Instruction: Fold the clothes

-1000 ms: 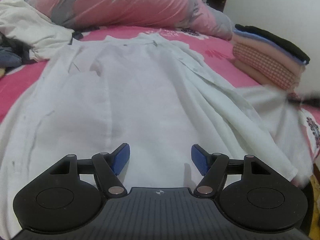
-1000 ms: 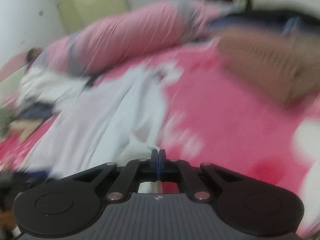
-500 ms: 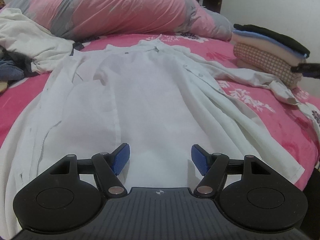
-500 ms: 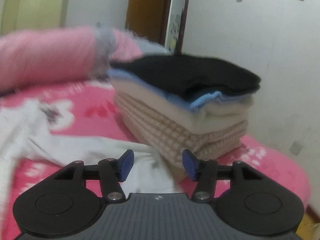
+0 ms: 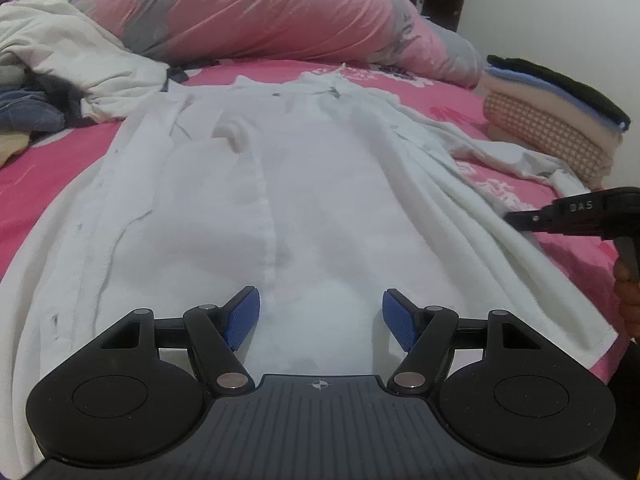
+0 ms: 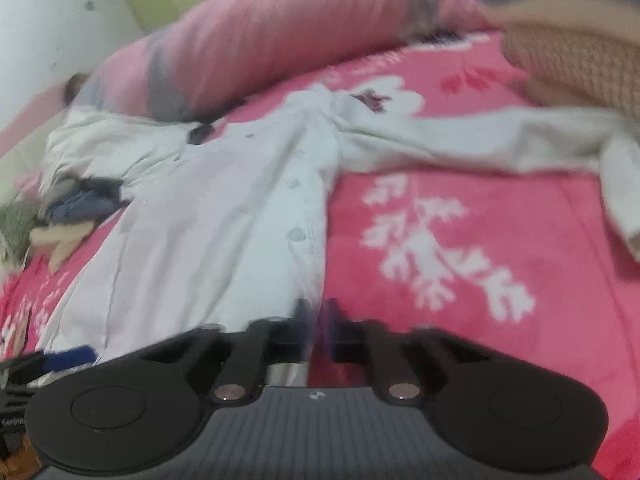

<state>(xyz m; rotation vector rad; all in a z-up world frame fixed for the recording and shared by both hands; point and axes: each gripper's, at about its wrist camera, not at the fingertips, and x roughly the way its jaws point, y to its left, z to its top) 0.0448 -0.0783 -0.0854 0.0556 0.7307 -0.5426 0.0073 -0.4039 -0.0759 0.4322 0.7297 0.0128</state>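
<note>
Jaws-wise, we're holding the left gripper (image 5: 321, 316) spread over the white shirt (image 5: 280, 208); only the right wrist view is showing the right gripper (image 6: 316, 322) pinching the shirt's edge.

Two black handheld grippers

The left gripper (image 5: 321, 318) has blue ribbed pads, silver rivets, round side housings; the right gripper (image 6: 316, 330) matches.

From my left wrist camera, I read raised letters resembling "DAS" on the black right gripper (image 5: 516, 218), poised beside the white shirt's (image 5: 280, 184) edge.
</note>
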